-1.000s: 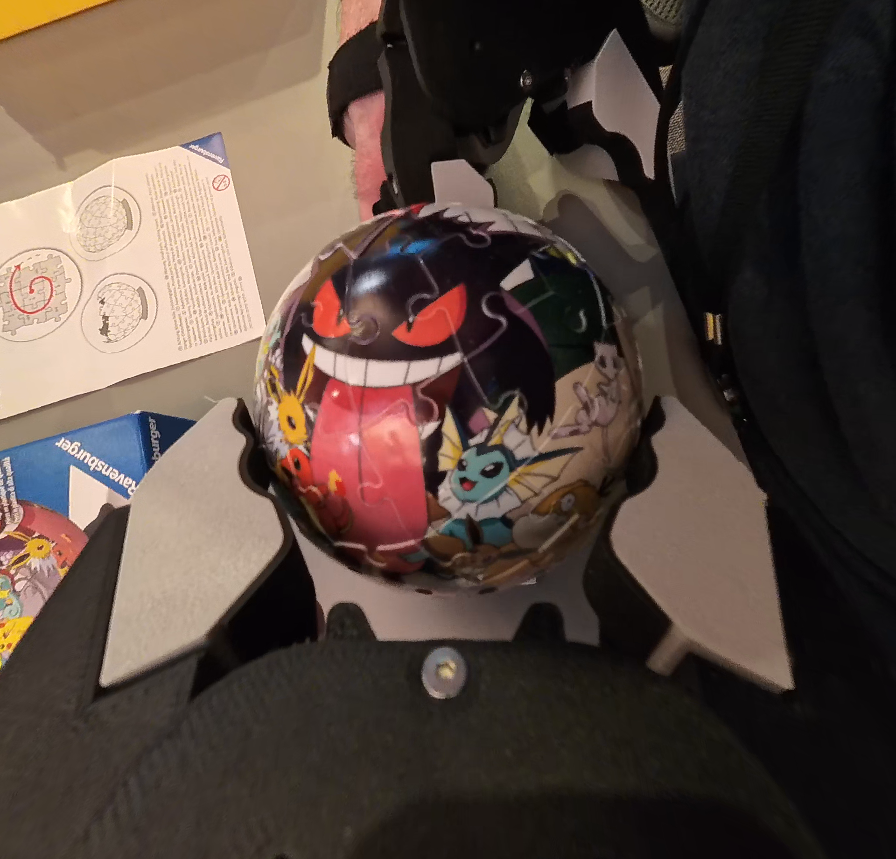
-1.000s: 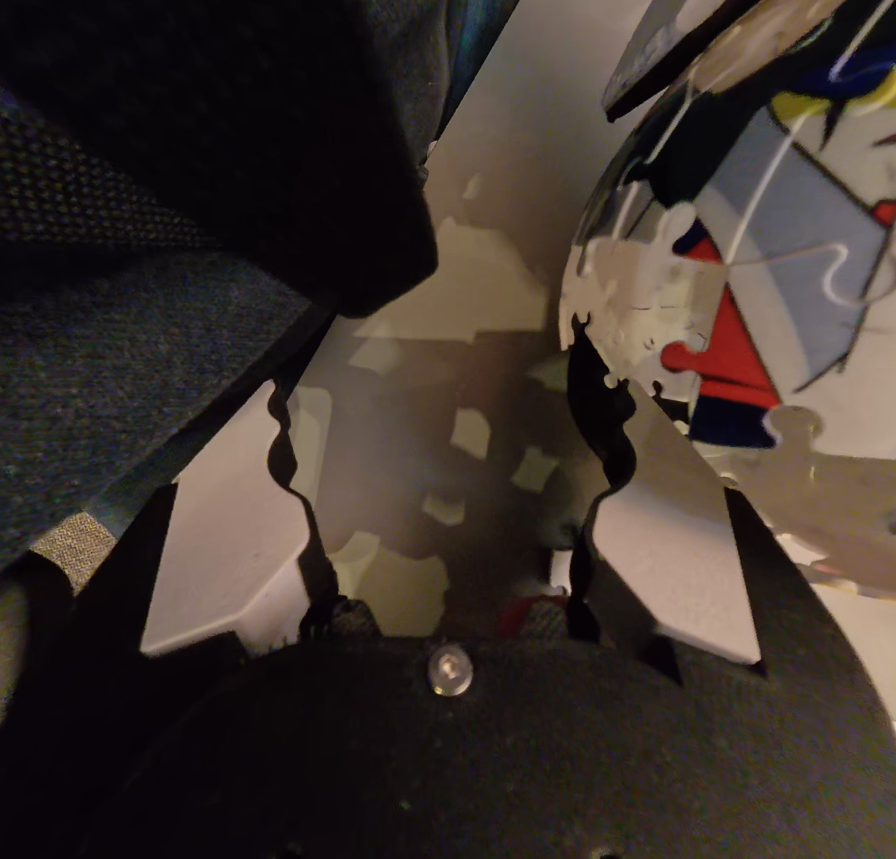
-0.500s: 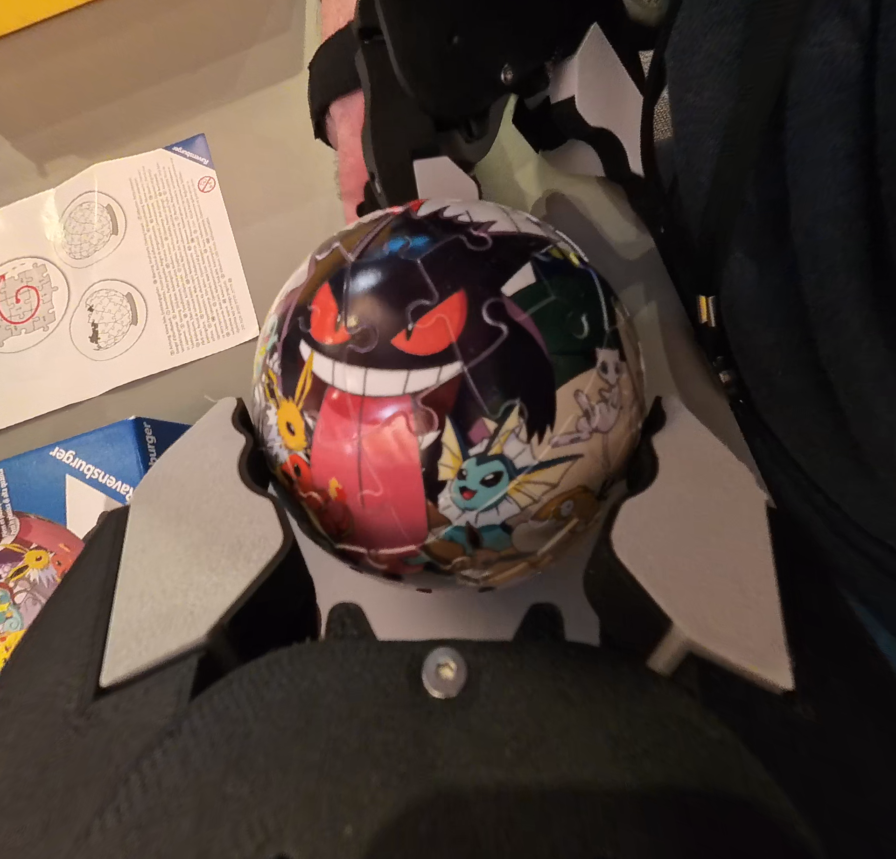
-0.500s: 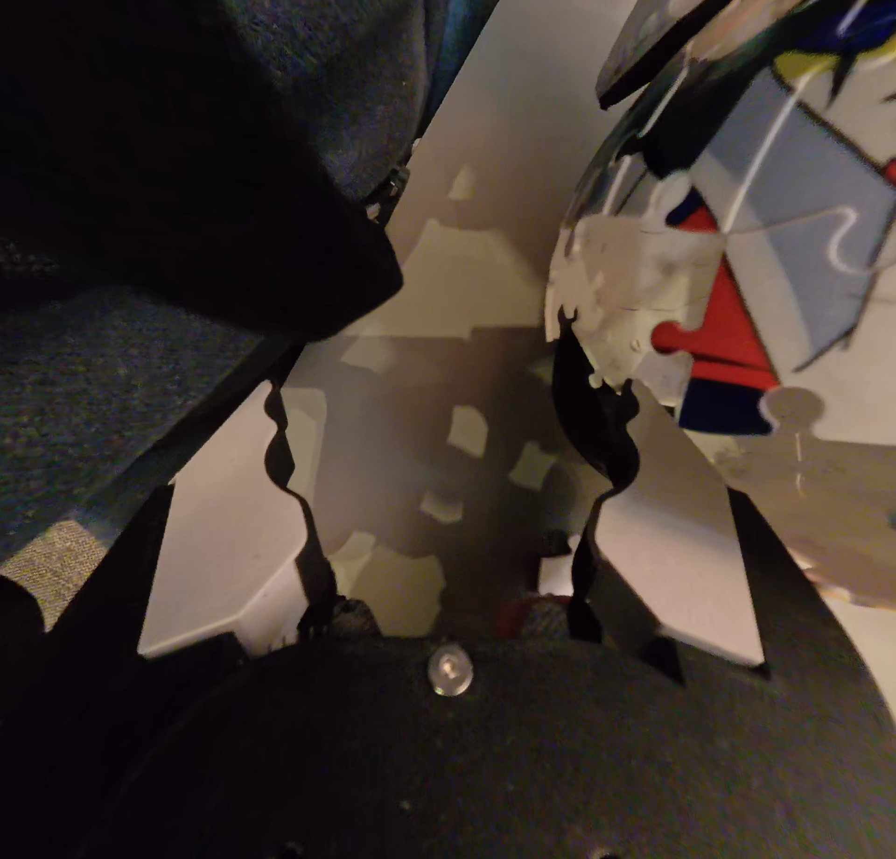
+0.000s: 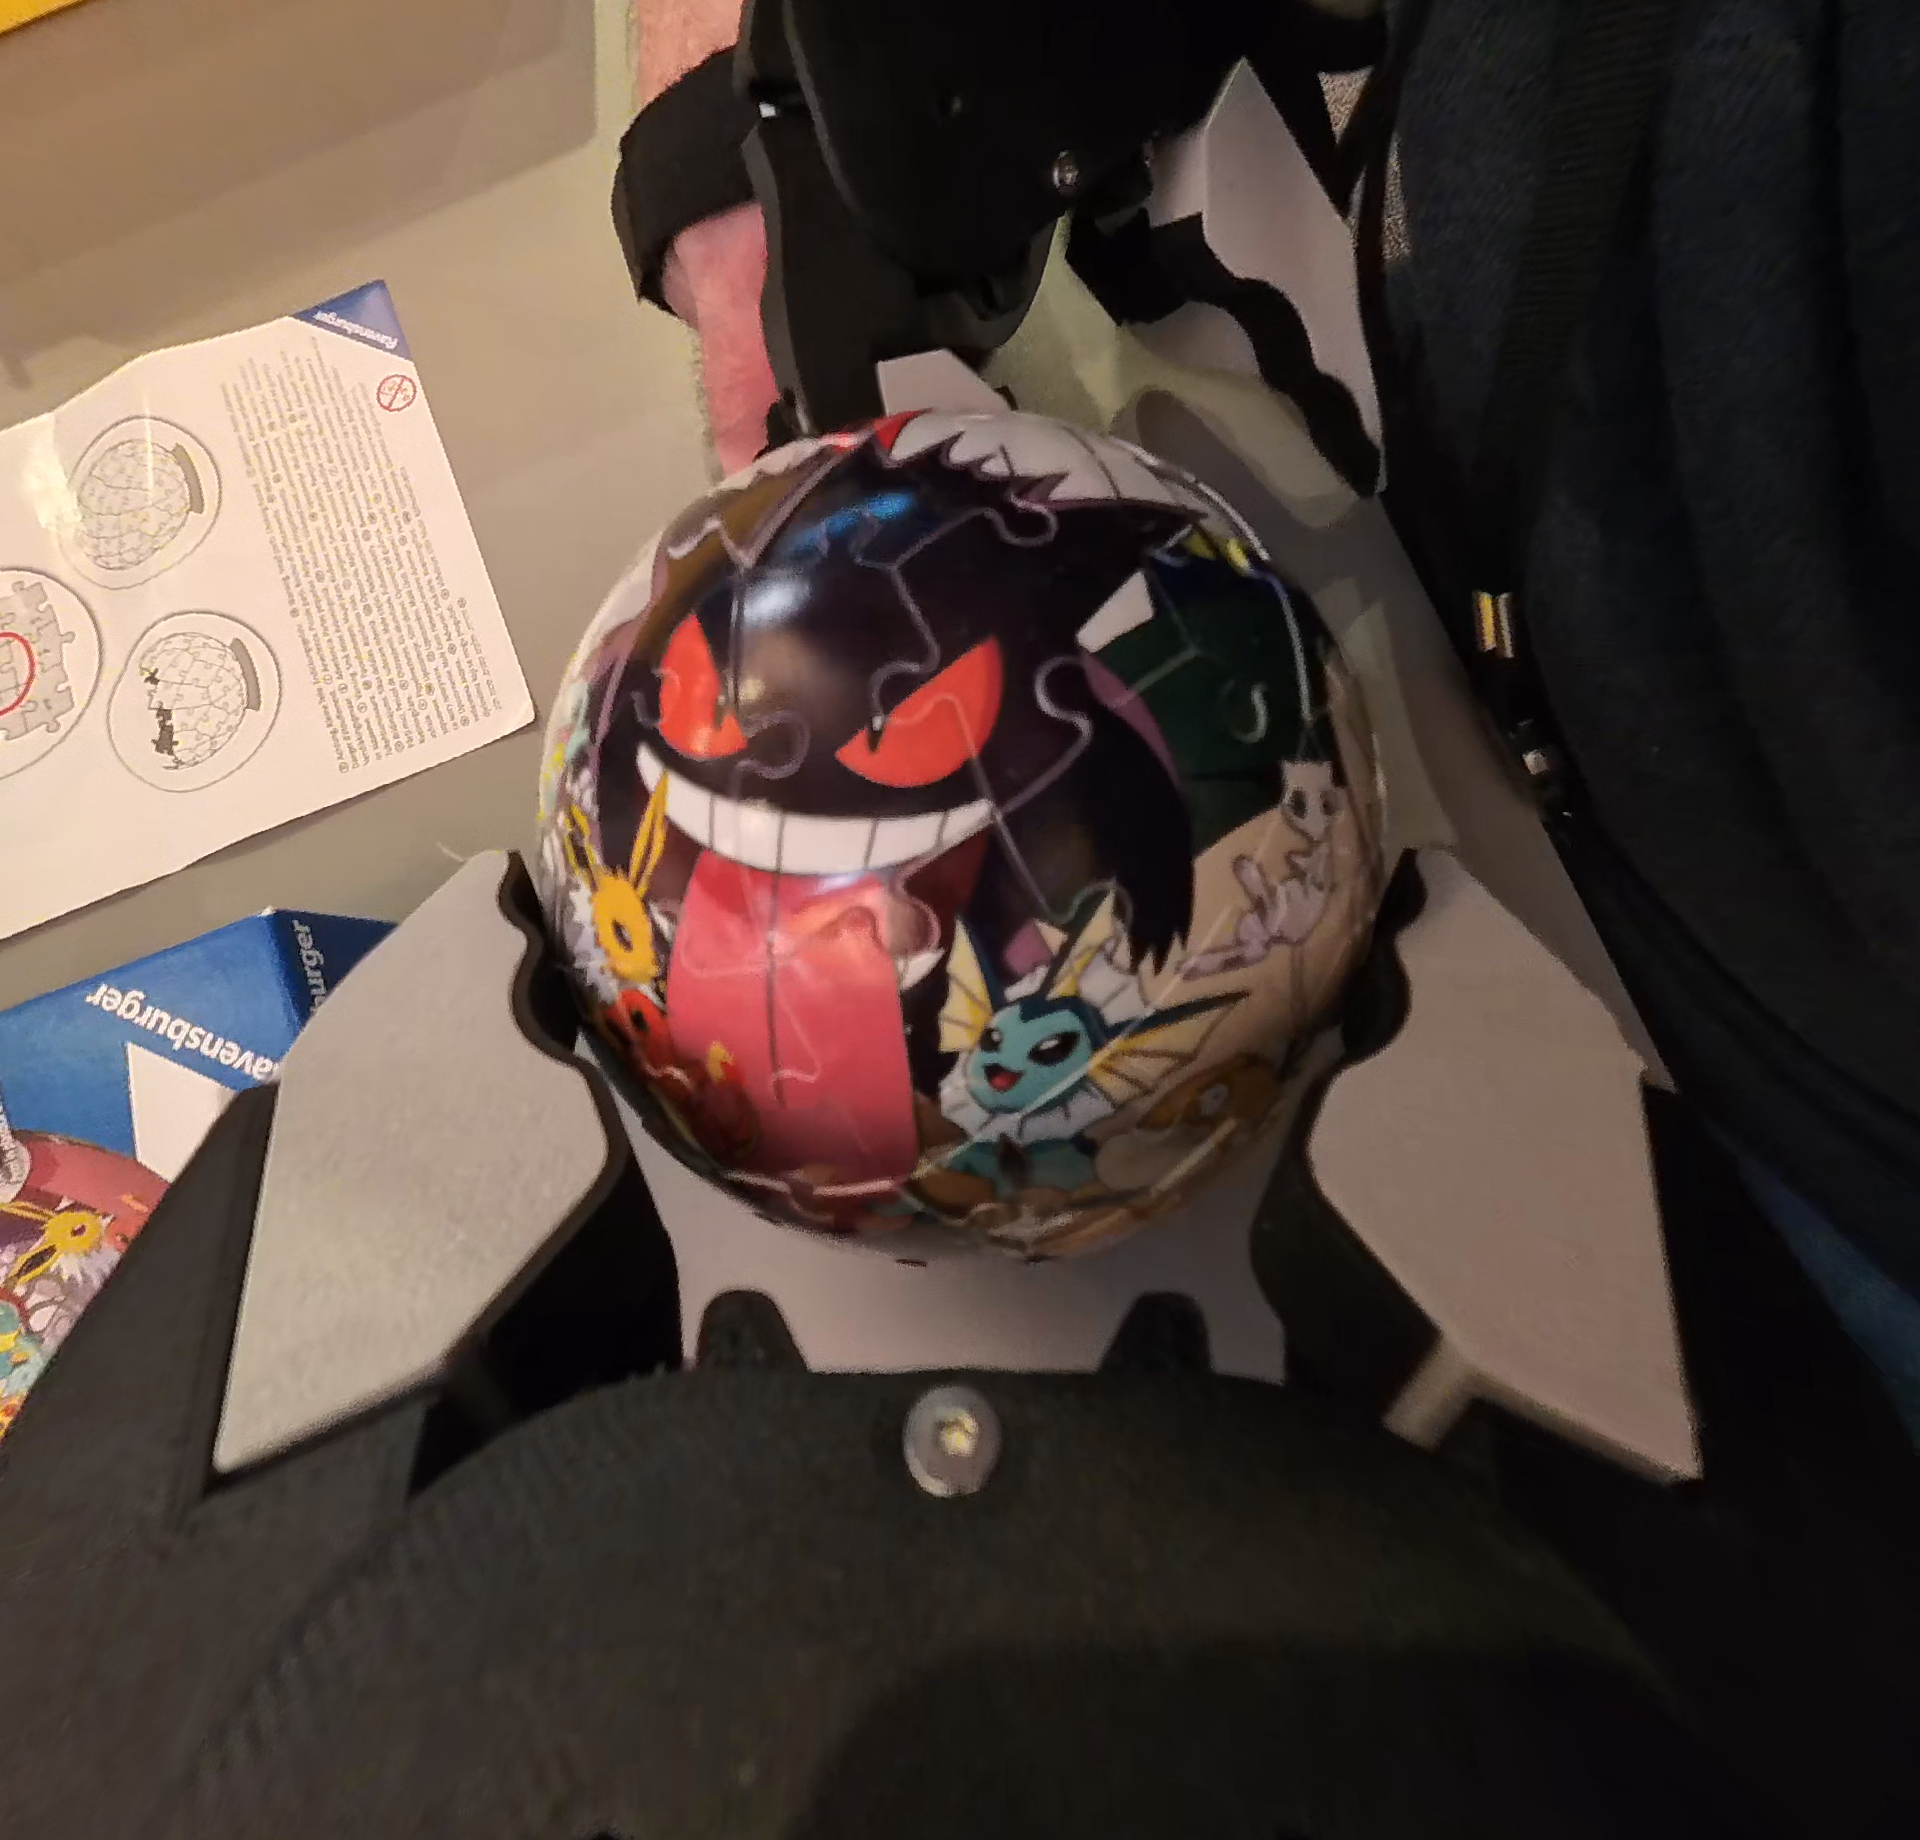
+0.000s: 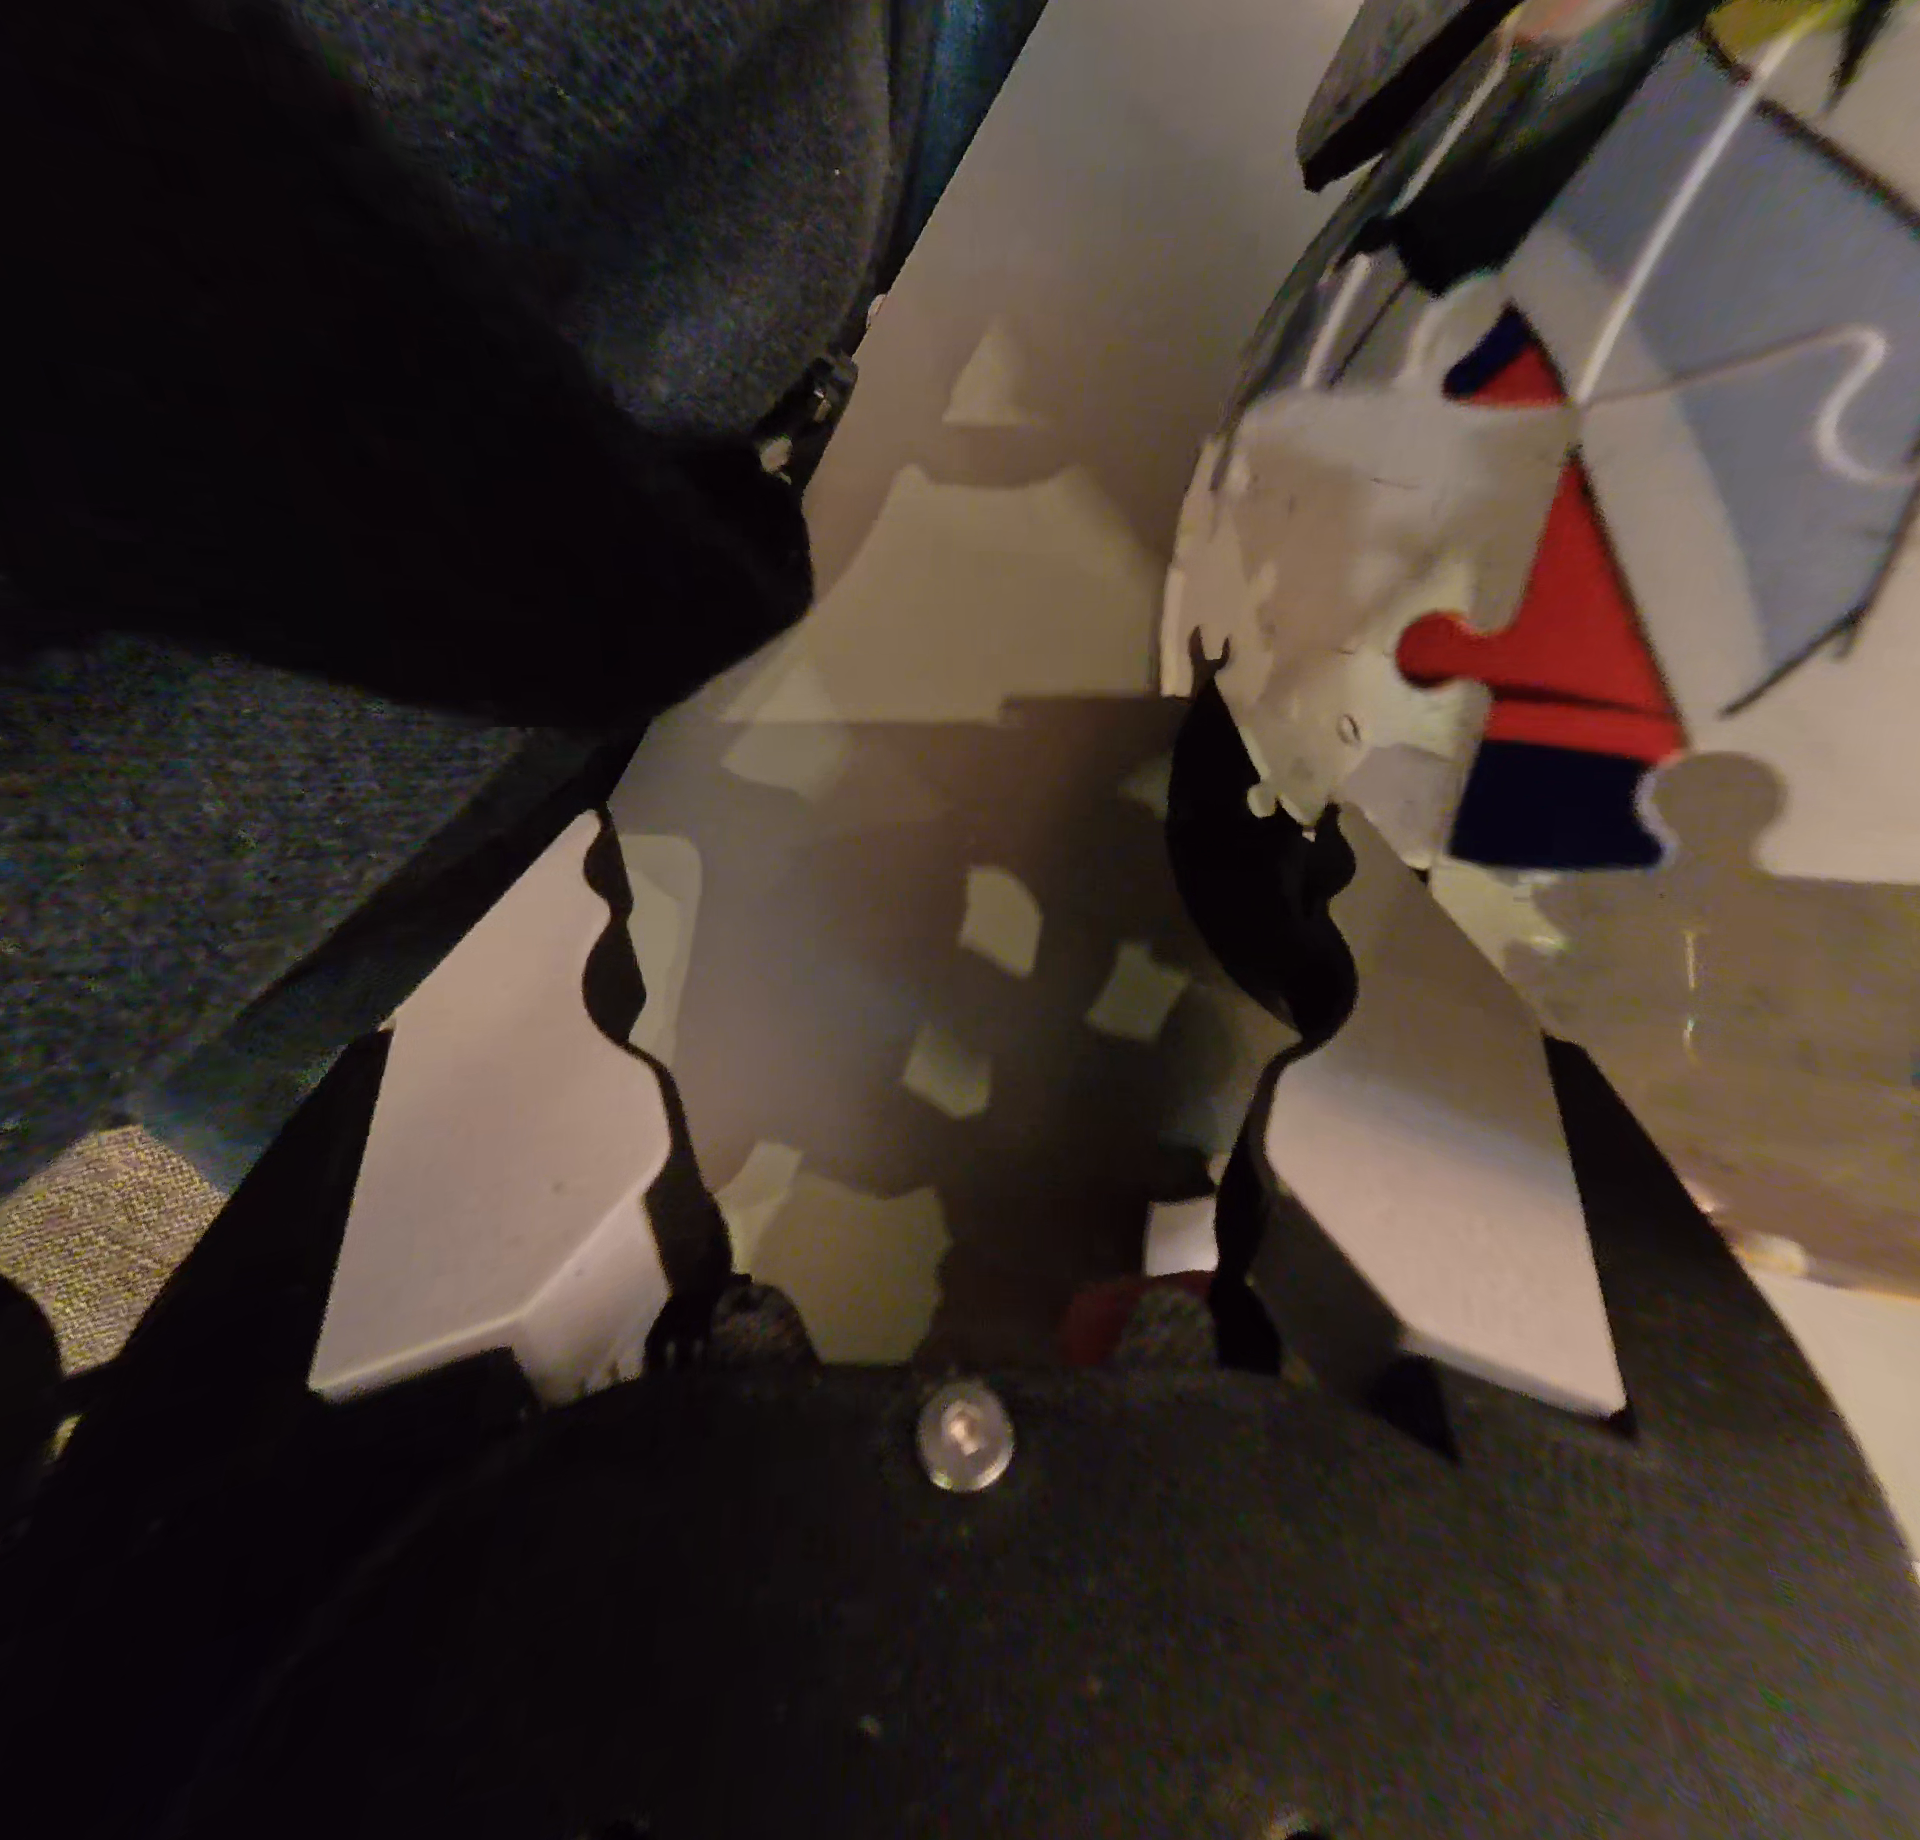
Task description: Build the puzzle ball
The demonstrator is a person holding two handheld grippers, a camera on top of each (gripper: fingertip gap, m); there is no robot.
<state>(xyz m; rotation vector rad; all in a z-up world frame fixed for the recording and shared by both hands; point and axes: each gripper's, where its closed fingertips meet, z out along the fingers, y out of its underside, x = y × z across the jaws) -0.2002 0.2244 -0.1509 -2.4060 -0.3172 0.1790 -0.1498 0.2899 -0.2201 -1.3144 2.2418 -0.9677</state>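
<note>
I have the puzzle ball point(image 5: 961, 834) clamped between the fingers of my left hand-held gripper point(image 5: 956, 969) above the surface point(image 5: 540, 263), my right hand-held gripper point(image 6: 935, 949) spread and empty (one finger touching the ball's unfinished edge), so next I judge a careful pressing-in of the edge piece.

- You are looking at the puzzle ball point(image 5: 961, 845), a glossy, nearly complete sphere printed with cartoon creatures: a dark grinning face with red eyes and a long pink tongue is facing you.
- It is sitting raised off the surface, its two sides touching the left tongs point(image 5: 956, 949).
- In the right wrist view the puzzle ball point(image 6: 1662, 564) is filling the upper right corner, its edge touching one tip of the right tongs point(image 6: 935, 803).
</note>
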